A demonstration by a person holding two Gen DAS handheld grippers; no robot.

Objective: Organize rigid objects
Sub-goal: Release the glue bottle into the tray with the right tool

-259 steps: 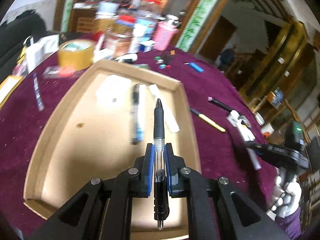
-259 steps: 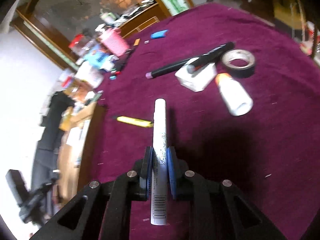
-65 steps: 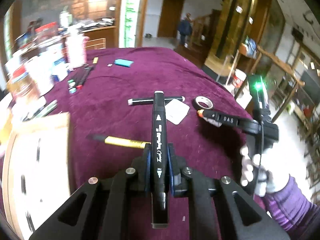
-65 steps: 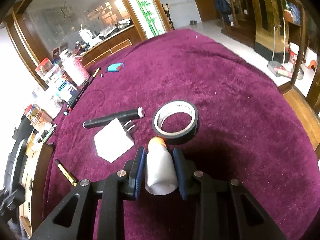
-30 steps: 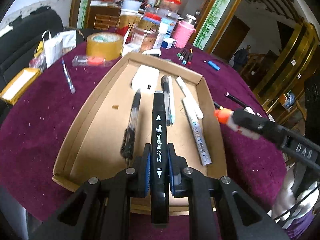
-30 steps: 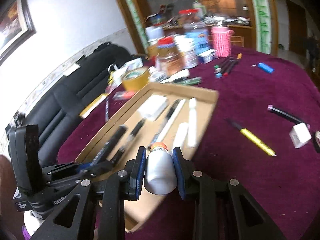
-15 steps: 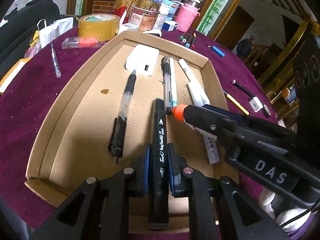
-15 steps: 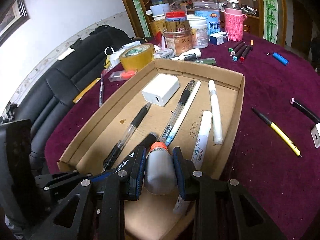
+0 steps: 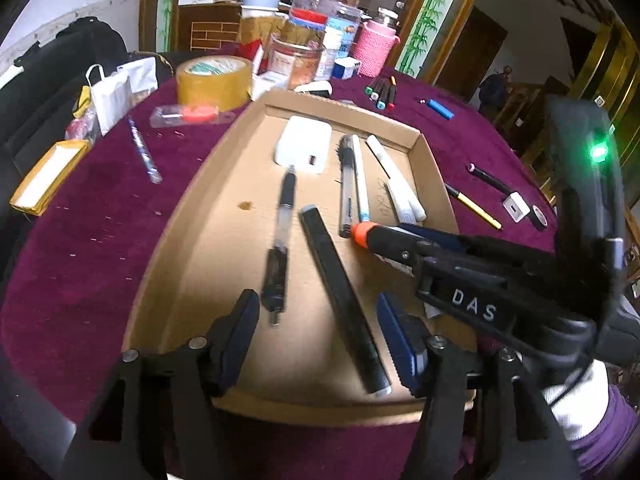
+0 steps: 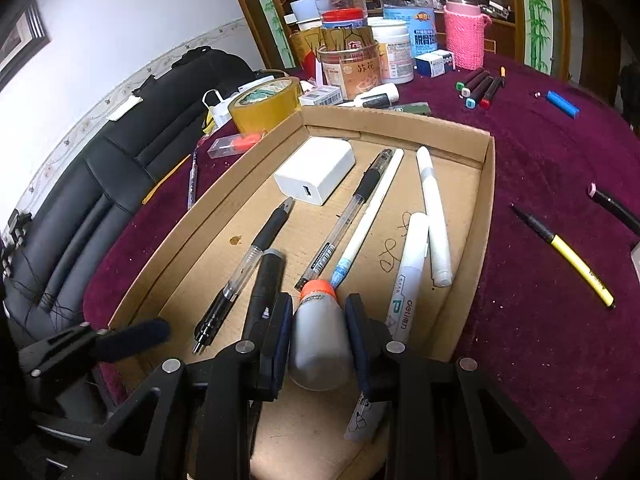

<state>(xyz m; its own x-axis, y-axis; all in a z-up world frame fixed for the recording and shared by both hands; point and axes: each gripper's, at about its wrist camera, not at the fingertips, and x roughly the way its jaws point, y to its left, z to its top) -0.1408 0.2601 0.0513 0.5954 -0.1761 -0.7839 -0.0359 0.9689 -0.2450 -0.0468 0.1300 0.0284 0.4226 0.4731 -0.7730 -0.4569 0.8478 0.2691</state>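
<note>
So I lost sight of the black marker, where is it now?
In the left wrist view the black marker lies loose on the cardboard tray floor, between the open left hand-held gripper fingers, beside the clear pen.

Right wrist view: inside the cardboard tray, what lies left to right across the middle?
Black clicker pen → black marker → clear-barrel pen → thin white pen → white Deli marker → plain white marker → right wall of the cardboard tray.

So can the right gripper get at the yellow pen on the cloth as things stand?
Probably not yet: the right gripper is shut on the glue bottle over the cardboard tray. The yellow pen itself lies unobstructed.
</note>
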